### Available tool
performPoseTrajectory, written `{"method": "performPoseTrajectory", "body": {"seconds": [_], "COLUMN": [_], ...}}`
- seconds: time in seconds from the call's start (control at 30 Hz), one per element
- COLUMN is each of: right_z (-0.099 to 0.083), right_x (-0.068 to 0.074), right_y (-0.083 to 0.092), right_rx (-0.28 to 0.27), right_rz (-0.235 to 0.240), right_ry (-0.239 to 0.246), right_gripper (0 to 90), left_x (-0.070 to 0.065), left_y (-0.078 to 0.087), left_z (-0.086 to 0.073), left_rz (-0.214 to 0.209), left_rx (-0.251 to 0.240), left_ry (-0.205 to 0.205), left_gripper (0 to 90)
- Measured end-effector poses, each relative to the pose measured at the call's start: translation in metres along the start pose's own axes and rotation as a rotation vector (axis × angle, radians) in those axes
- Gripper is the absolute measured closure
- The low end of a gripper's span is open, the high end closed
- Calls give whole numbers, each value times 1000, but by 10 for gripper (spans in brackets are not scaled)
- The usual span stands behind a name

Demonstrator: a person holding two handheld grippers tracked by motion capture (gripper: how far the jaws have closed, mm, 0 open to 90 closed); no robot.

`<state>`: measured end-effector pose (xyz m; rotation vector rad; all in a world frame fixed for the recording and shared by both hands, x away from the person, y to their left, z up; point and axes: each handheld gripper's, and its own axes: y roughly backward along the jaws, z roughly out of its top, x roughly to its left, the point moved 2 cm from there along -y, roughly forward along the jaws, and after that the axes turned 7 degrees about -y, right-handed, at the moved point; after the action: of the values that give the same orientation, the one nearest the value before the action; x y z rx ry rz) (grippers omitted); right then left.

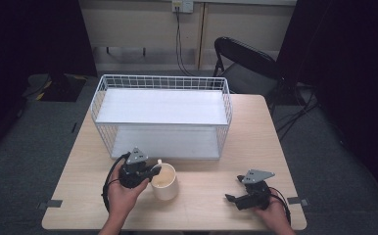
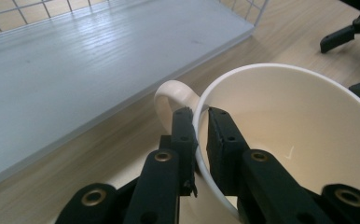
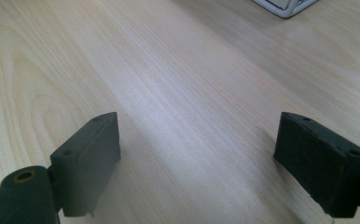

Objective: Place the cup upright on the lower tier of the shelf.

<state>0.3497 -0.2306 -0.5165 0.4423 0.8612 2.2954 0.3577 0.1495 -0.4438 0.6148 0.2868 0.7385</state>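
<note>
The cream mug (image 1: pixel 165 182) stood upright on the near half of the wooden table (image 1: pixel 211 196), a little left of centre and just in front of the white wire basket (image 1: pixel 162 115). Its handle (image 2: pixel 166 95) pointed toward the far left, at the basket's open front. The left gripper (image 2: pixel 201 122) had closed on the mug's rim right beside the handle, one black jaw outside the wall and the other inside the bowl, so the thin wall was pinched between the pads. That spot was probably chosen because the rim gave a narrow, firm edge, and the handle next to it would keep the mug from turning in the grip. In the high view the left gripper (image 1: pixel 153 171) came at the mug from its left side, with the hand (image 1: pixel 123 196) behind it near the table's near edge. The mug looked empty, so tilting it would spill nothing. The basket's lower shelf (image 2: pixel 75 70) lay close by, a likely place to set the mug. The right gripper (image 1: pixel 232 190) rested well apart at the near right, its jaws spread wide over bare wood, holding nothing and seemingly kept out of the way.
</note>
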Motion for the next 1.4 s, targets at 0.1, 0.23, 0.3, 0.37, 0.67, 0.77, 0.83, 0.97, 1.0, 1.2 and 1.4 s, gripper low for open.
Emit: {"method": "performPoseTrajectory", "body": {"seconds": [0.1,0.23,0.3,0.37,0.67,0.77,0.83,0.97,1.0,1.2,1.4], "right_z": [0,0,0,0,0,0,0,0,0,0,0], "right_x": [0,0,0,0,0,0,0,0,0,0,0], "right_y": [0,0,0,0,0,0,0,0,0,0,0], "right_rx": [0,0,0,0,0,0,0,0,0,0,0], "right_rz": [0,0,0,0,0,0,0,0,0,0,0], "right_ry": [0,0,0,0,0,0,0,0,0,0,0], "right_gripper": [136,136,136,136,136,136,136,136,136,136,136], "left_x": [2,7,8,10,17,19,21,24,25,28,31], "left_y": [2,3,4,4,6,6,7,7,7,7,8], "left_z": [2,4,5,6,12,13,14,15,15,17,20], "left_rz": [14,29,33,39,71,84,94,110,116,139,149], "left_rx": [-5,-7,-8,-3,-9,-16,-14,-23,-25,-31,-39], "left_ry": [4,11,16,11,25,35,34,43,46,56,58], "left_gripper": [817,816,817,817,817,817,817,817,817,818,818]}}
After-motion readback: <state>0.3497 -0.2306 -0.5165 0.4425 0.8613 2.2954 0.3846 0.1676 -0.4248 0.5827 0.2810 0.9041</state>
